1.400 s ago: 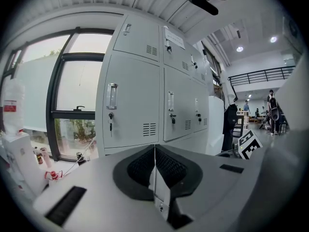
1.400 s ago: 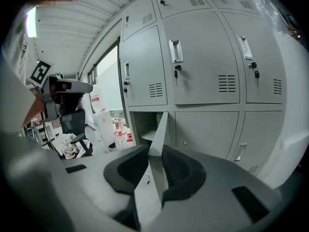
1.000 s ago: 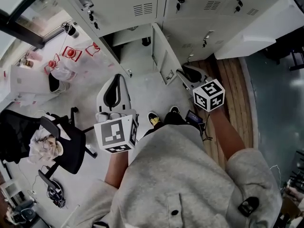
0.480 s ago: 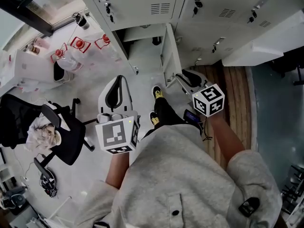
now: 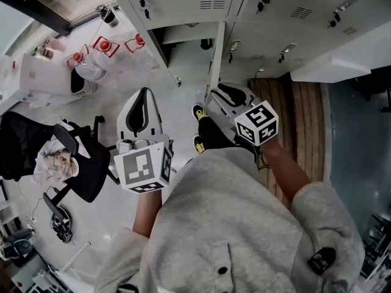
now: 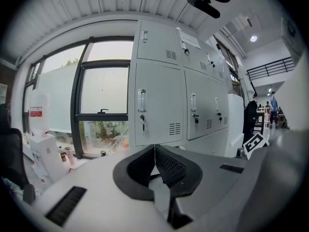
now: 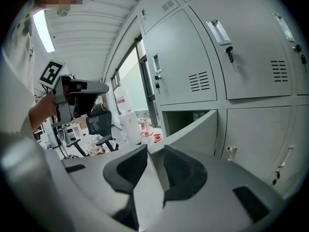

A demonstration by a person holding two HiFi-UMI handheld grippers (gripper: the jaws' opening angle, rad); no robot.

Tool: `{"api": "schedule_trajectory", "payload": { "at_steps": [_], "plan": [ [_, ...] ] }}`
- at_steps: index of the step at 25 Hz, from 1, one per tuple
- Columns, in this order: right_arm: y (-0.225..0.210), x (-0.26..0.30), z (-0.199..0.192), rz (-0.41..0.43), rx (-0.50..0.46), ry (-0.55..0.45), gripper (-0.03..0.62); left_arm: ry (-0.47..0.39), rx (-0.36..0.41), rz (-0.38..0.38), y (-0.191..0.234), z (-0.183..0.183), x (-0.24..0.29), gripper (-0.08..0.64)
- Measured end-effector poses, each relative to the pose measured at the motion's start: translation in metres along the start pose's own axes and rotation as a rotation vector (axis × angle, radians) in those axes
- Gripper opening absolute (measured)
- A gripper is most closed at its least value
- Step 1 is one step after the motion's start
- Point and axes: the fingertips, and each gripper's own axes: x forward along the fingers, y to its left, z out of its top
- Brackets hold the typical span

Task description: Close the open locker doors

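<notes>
My left gripper (image 6: pixel 154 148) has its fingers pressed together; my right gripper (image 7: pixel 155 151) has fingers spread, just narrowing, the edge of the open door (image 7: pixel 197 133) at their gap, mid-frame

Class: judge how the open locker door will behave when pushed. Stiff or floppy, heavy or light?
Probably stiff: the open locker door looks like flat painted sheet metal, like the closed doors. Likely fairly light, since its edge looks thin from the head view. It should swing on its hinge rather than slide.
</notes>
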Motion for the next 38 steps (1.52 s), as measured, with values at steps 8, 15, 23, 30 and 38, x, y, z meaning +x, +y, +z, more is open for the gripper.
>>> {"api": "schedule_trajectory", "payload": {
  "at_steps": [8,15,23,30,38],
  "plan": [
    [0.020,0.036,0.010,0.065,-0.095,0.007,0.106,0.021,-0.025,0.050,0.016,-0.006,0.006,0.012],
    [0.030,0.074,0.023,0.156,-0.107,-0.001,0.100,0.039,-0.044,0.121,0.040,-0.009,0.017,0.012],
    [0.012,0.123,0.042,0.163,-0.039,0.008,0.061,0.064,-0.066,0.182,0.063,-0.011,0.035,0.012],
    [-0.002,0.161,0.058,0.186,-0.018,0.011,0.060,0.078,-0.068,0.235,0.084,-0.007,0.052,0.012],
    [-0.023,0.195,0.065,0.157,-0.010,0.023,0.058,0.096,-0.070,0.283,0.105,-0.006,0.066,0.012]
  ]
}}
